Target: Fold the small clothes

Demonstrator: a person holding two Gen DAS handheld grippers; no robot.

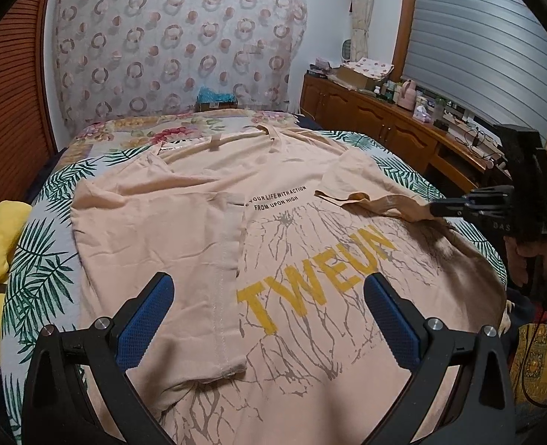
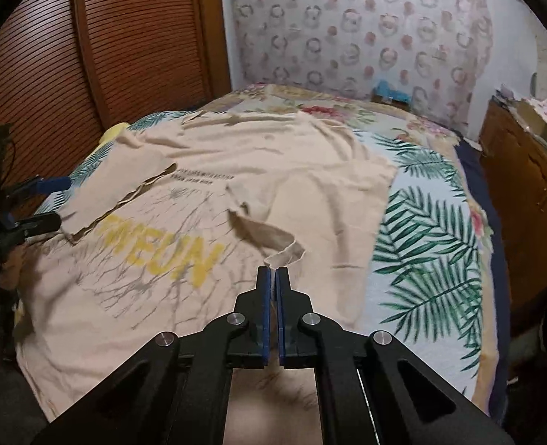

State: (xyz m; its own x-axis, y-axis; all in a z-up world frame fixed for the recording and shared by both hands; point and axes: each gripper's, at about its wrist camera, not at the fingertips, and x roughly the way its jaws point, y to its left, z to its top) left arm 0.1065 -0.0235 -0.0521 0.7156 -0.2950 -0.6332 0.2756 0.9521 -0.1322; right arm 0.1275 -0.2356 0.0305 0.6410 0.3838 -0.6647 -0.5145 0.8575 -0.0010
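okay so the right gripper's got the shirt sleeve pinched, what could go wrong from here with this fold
1. The right gripper is shut on only the sleeve's edge, so the thin fabric may slip out mid-fold.
2. The left gripper hovers open over the T-shirt, holding nothing down, so pulling the sleeve could drag the whole shirt across the bedspread.
3. The left sleeve flap is already folded inward; a tug might undo it.

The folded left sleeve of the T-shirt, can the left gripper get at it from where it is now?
Probably yes: the left gripper is open above the sleeve, with nothing between them.
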